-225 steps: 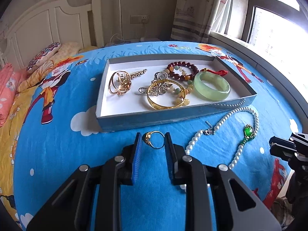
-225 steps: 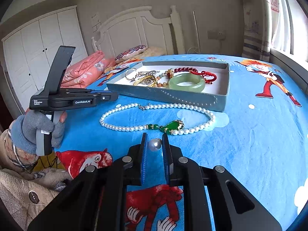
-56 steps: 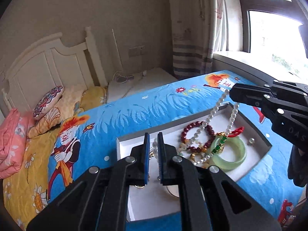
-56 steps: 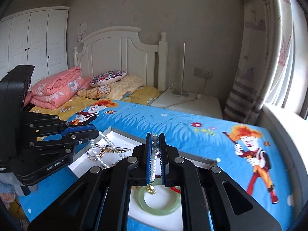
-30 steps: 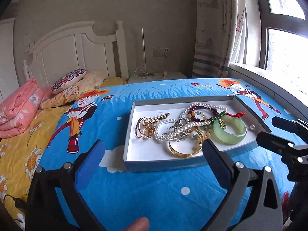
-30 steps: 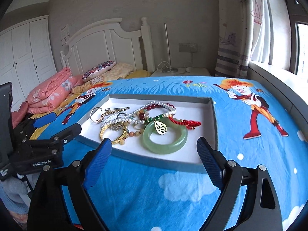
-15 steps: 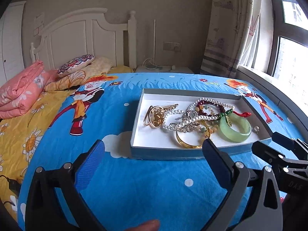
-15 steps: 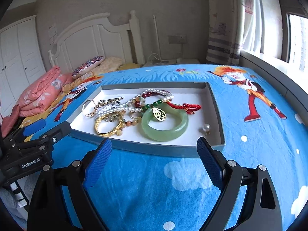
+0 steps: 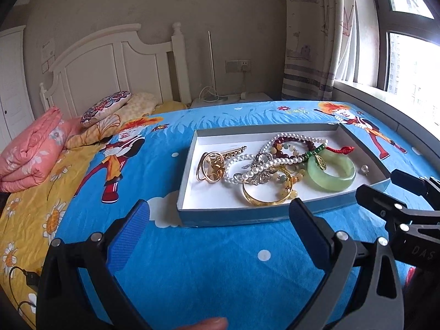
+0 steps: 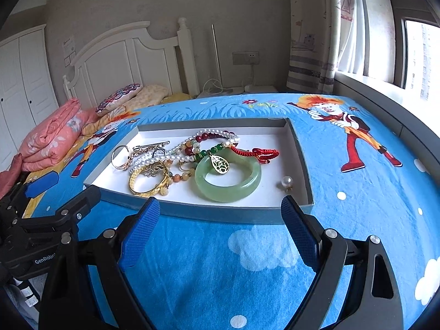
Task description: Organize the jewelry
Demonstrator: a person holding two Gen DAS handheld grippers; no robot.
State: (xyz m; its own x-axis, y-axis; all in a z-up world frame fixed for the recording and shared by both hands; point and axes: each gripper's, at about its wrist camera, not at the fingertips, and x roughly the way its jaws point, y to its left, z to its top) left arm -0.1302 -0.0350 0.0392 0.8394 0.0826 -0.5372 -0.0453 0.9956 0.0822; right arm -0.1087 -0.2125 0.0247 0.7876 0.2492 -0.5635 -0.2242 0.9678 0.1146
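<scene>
A shallow grey box (image 9: 233,218) (image 10: 209,211) lies on the blue cartoon bedspread and holds the jewelry. Inside it are a green jade bangle (image 9: 331,174) (image 10: 228,180), a gold bangle (image 9: 268,191) (image 10: 148,183), a pearl necklace (image 9: 258,165) (image 10: 154,159) with a green pendant (image 10: 218,163), a dark red bead bracelet (image 9: 288,141), a gold ring (image 9: 210,165) and a loose pearl (image 9: 365,168) (image 10: 287,181). My left gripper (image 9: 220,221) stands open and empty in front of the box. My right gripper (image 10: 218,218) is open and empty too, at the box's near wall.
Folded pink bedding (image 9: 30,154) and pillows (image 9: 106,107) lie at the head of the bed by the white headboard (image 9: 115,63). A window (image 9: 409,63) and curtain line the right side. A fingertip (image 9: 209,324) shows at the bottom edge.
Both views have shifted slightly, so the box sits a little closer and lower in each. Both grippers stay open and empty; the jewelry has not moved.
</scene>
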